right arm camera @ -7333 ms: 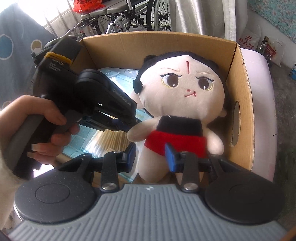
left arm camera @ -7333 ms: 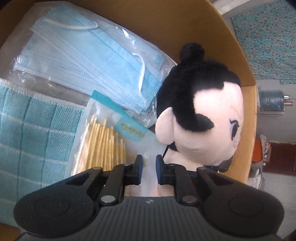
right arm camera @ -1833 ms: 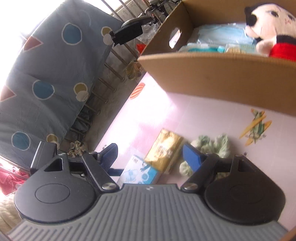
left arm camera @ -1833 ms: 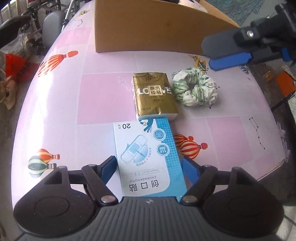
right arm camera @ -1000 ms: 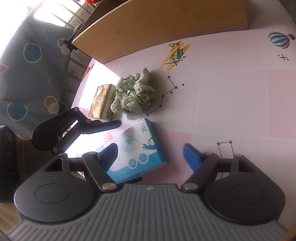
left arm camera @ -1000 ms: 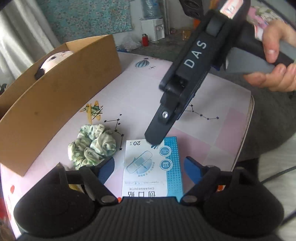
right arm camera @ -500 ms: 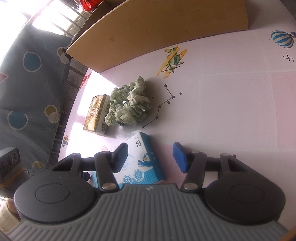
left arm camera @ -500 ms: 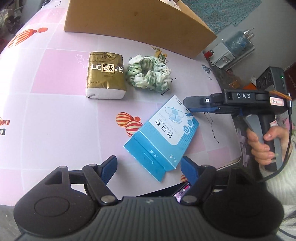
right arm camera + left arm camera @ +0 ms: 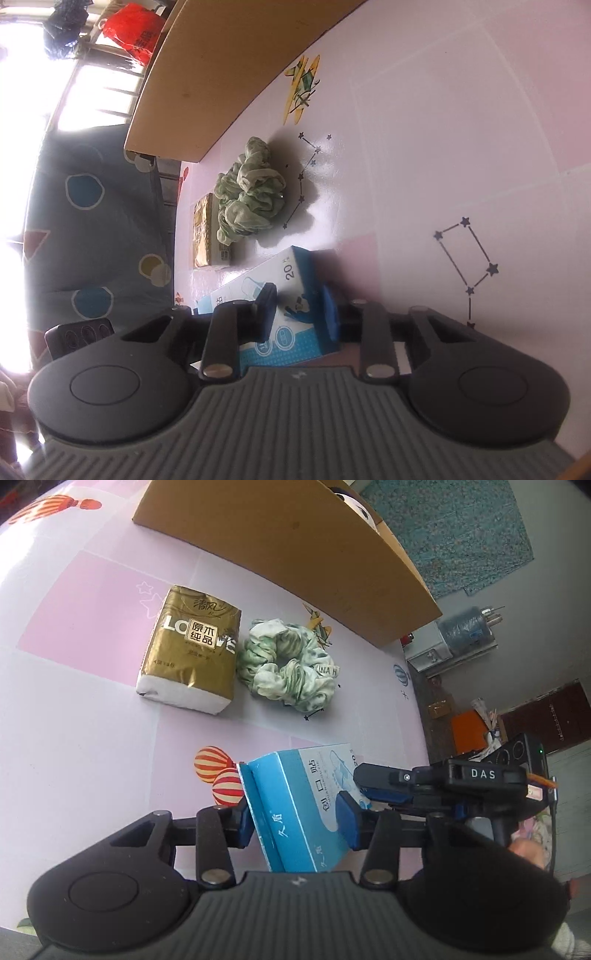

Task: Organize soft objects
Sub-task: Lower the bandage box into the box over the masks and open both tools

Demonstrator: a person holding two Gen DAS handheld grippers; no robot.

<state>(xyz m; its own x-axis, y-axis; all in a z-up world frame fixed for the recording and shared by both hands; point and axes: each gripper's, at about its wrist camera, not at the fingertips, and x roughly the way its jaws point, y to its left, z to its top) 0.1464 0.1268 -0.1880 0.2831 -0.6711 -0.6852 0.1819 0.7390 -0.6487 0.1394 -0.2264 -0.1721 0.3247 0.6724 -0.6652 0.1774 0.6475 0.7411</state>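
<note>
The left gripper (image 9: 297, 821) is clamped across the blue bandage box (image 9: 295, 805), one blue pad on each long side, with the box tilted up on edge between them. The right gripper (image 9: 297, 315) grips the same box (image 9: 291, 295) at its other end; its pads press on the printed face and the opposite side, near the corner marked "20". In the left wrist view the right gripper (image 9: 384, 788) comes in from the right, its fingers closed on the far end of the box. The box sits close to the near edge of the table (image 9: 74, 709), just beside the red-striped balloon prints.

Farther in, toward the middle of the table, lies a gold tissue pack (image 9: 192, 661), and just beside it on the right a green-and-white scrunchie (image 9: 290, 666); they are almost touching. Behind both, along the far edge, stands the cardboard box (image 9: 295, 550), with a bit of plush doll (image 9: 349, 500) showing over its rim.
</note>
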